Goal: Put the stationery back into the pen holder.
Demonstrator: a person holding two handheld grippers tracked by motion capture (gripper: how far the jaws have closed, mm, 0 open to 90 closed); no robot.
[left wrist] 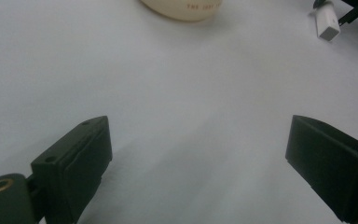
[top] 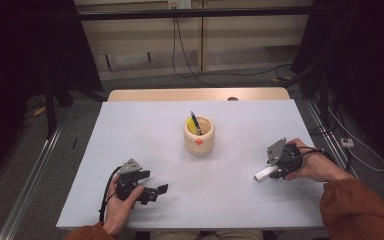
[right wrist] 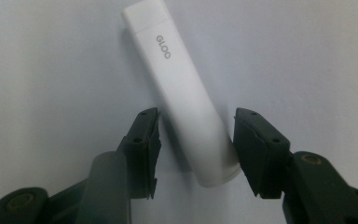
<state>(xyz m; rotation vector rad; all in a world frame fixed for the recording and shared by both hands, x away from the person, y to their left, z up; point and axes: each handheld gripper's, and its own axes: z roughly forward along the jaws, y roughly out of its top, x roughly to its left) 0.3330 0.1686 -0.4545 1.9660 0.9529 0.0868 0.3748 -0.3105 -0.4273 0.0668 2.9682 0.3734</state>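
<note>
Nearest the person, at the left of the high view, the left gripper (top: 156, 192) rests low over the white table (top: 145, 130), held in the left hand (top: 122, 200). Its jaws stand wide apart, and in the left gripper view there is nothing between them but bare tabletop. Across on the right, a little farther up the table, the right hand (top: 312, 165) holds the right gripper (top: 272, 172) pointing toward the middle of the table. A white glue stick (right wrist: 186, 98) lies flat on the table between its jaws, its rounded end down by the pads and its capped end, marked GLOO, pointing away from the gripper. In the right gripper view the jaws are partly closed around the stick: the pad on the right of that view sits against its side or just beside it, while a narrow gap remains on the other side, so the stick is bracketed but not yet firmly pinched. Farther off, near the centre of the table and well apart from both grippers, stands a round pale wooden cup (top: 199, 136) with an orange dot on its front, holding a dark pen (top: 195, 122) and something yellow.
</note>
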